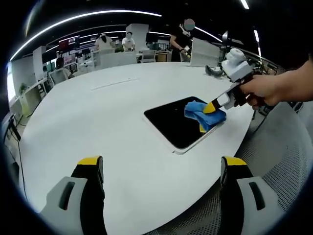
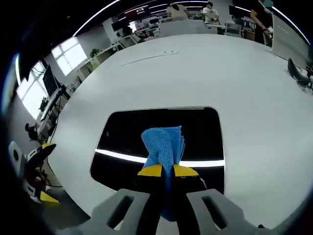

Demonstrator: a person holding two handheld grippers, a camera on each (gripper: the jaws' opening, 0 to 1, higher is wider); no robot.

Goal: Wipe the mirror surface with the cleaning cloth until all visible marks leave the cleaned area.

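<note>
White worktop spreads across the frame. Left tool hovers low with jaws wide, holding nothing. At centre lies the dark mirror; right of it, the right tool pinches the blue cloth against the glass.

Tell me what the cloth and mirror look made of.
Cloth: blue, soft and fuzzy, folding loosely, likely microfibre. Mirror: dark glossy glass by the look, reflecting a sharp ceiling light strip, with a thin pale rim. Right tongs pinch the cloth.
</note>
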